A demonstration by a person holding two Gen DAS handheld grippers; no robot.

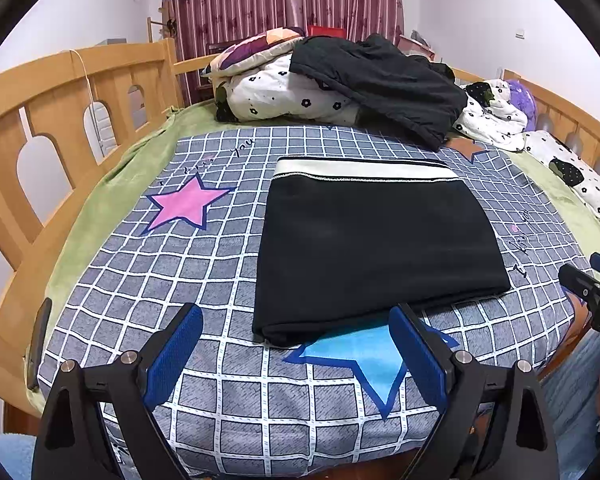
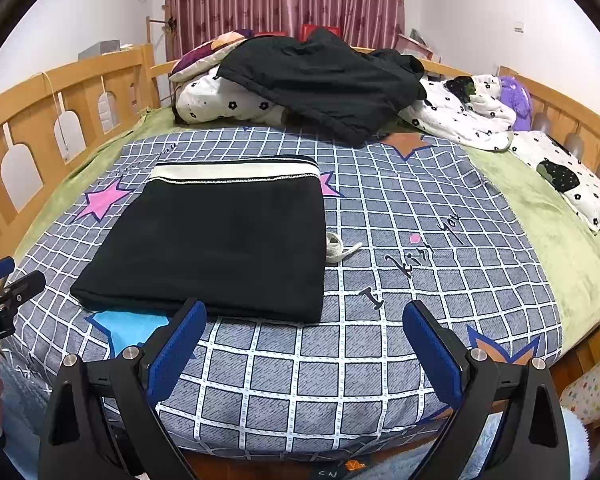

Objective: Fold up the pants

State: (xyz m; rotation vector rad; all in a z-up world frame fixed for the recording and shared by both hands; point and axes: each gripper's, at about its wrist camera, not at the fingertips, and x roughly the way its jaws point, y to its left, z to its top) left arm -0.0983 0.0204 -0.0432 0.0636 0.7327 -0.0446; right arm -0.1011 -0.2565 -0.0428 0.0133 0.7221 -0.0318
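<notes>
Your folded pants point(image 2: 220, 240) hide most of the white drawstring point(image 2: 339, 249); the picture's left edge crops your left gripper point(image 2: 4, 280).

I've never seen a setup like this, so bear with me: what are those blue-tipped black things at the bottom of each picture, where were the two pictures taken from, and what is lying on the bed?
They are hand-held grippers, not robot arms: a person carries one in each hand. Each has a small wide-angle camera looking forward along its two fingers, which is why the room looks bent. One picture comes from the left gripper, the other from the right gripper. Both have their jaws spread wide and hold nothing. On the checked bedspread lie the black pants, folded into a neat rectangle with a white waistband at the far end. A white drawstring pokes out at one side. Further back a dark garment is draped over flowered bedding.
</notes>
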